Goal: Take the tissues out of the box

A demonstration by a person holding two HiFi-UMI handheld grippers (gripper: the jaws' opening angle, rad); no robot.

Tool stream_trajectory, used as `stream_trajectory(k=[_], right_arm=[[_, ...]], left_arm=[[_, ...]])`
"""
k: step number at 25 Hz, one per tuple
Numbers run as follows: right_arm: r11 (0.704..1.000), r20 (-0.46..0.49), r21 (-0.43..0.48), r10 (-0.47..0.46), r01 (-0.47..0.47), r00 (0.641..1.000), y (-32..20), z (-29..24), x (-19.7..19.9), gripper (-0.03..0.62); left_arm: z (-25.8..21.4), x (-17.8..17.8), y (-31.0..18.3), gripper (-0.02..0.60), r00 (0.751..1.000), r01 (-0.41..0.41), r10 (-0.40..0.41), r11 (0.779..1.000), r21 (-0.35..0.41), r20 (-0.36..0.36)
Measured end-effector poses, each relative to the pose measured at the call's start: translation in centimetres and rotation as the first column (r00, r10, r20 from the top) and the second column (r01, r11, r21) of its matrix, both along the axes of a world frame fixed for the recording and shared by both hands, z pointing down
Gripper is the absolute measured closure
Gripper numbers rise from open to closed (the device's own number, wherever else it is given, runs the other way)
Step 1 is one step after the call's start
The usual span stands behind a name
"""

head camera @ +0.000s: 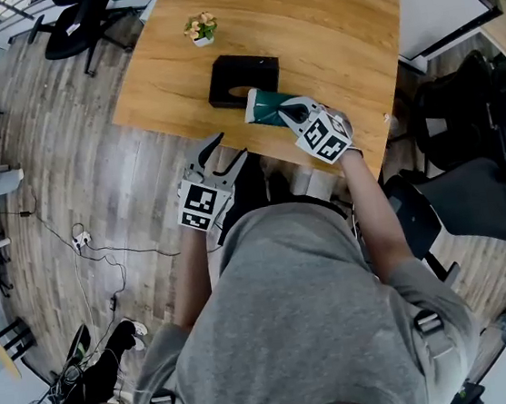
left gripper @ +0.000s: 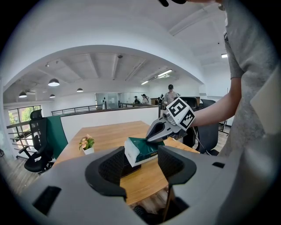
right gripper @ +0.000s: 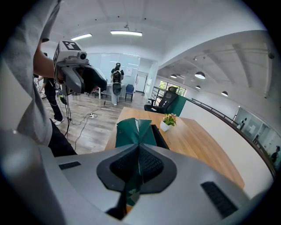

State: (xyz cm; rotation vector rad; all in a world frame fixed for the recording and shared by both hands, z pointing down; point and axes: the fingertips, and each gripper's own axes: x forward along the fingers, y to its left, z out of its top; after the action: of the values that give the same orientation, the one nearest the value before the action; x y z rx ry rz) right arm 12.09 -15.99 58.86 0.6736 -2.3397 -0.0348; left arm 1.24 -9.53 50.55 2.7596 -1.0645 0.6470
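Note:
A black tissue box (head camera: 242,79) stands near the front middle of the wooden table (head camera: 323,23). Just over its near side hangs a dark green tissue pack (head camera: 263,106), lifted clear of the tabletop, with my right gripper (head camera: 284,110) shut on its wrapper. In the right gripper view the pack (right gripper: 134,131) is pinched at its crumpled end between the closed jaws, and the box (right gripper: 160,136) shows behind it. My left gripper (head camera: 228,149) is open and holds nothing, off the table's near edge. In the left gripper view the pack (left gripper: 139,149) floats beyond the spread jaws.
A small potted flower (head camera: 201,28) stands behind the box on the table. Office chairs (head camera: 469,170) crowd the right side, another chair (head camera: 80,26) sits at the far left. Cables (head camera: 84,245) trail over the wood floor on the left.

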Motion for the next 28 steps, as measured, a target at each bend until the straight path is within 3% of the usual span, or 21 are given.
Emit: stream_trajectory(k=[28], right_arm=[[1.0,-0.015,0.016,-0.019,0.019,1.0,1.4,0.6,1.8,0.591]], left_arm=[[0.4,1.4,2.3,0.33,1.0,0.02,-0.02,1.0,-0.005,0.021]])
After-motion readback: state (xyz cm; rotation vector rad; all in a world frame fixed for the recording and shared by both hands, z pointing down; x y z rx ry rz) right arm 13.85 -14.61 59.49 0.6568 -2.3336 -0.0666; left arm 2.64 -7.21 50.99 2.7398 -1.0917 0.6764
